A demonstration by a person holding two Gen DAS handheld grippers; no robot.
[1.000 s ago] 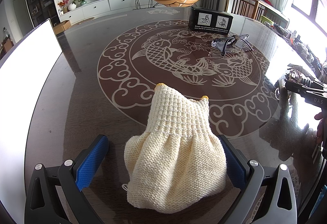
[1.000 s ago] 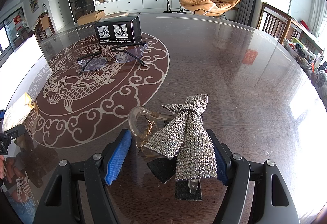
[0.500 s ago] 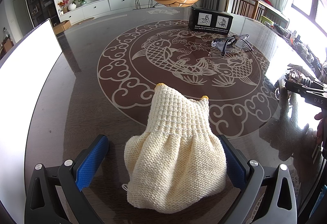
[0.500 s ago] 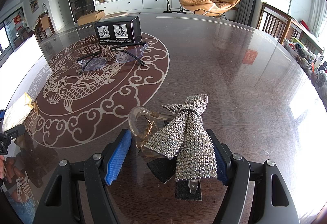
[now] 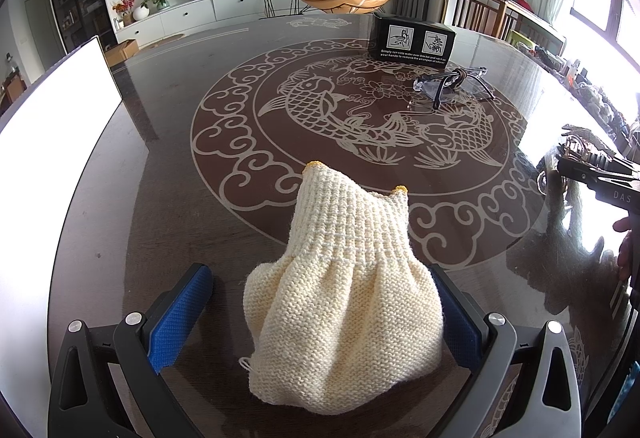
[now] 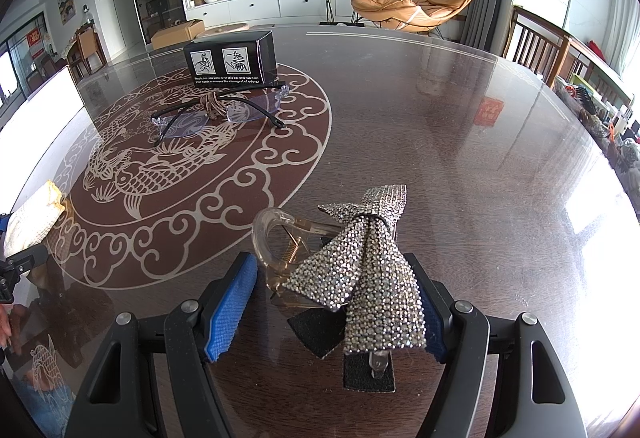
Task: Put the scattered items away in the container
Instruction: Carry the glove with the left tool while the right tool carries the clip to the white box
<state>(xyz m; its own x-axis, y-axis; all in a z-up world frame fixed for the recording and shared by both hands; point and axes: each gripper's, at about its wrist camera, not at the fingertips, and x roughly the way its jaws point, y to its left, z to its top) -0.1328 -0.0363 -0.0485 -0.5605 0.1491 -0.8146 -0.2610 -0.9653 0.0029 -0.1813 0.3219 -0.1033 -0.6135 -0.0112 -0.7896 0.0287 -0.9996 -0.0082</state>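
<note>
A cream knitted piece (image 5: 344, 310) with yellow tips lies on the dark table between the fingers of my left gripper (image 5: 318, 278). That gripper is open: the left blue pad (image 5: 180, 314) stands clear of the knit, and the right pad is mostly hidden behind it. A rhinestone bow clip (image 6: 372, 278) and a clear claw clip (image 6: 276, 238) lie between the fingers of my right gripper (image 6: 329, 262). It is open too, with a gap at the left pad (image 6: 232, 306). The bow covers the right pad.
A black box (image 6: 232, 58) stands at the far side of the fish motif. Clear glasses (image 6: 220, 114) with a brown tie on them lie in front of it. A white panel (image 5: 52, 110) rises along the table's left edge. Chairs stand beyond the far right edge.
</note>
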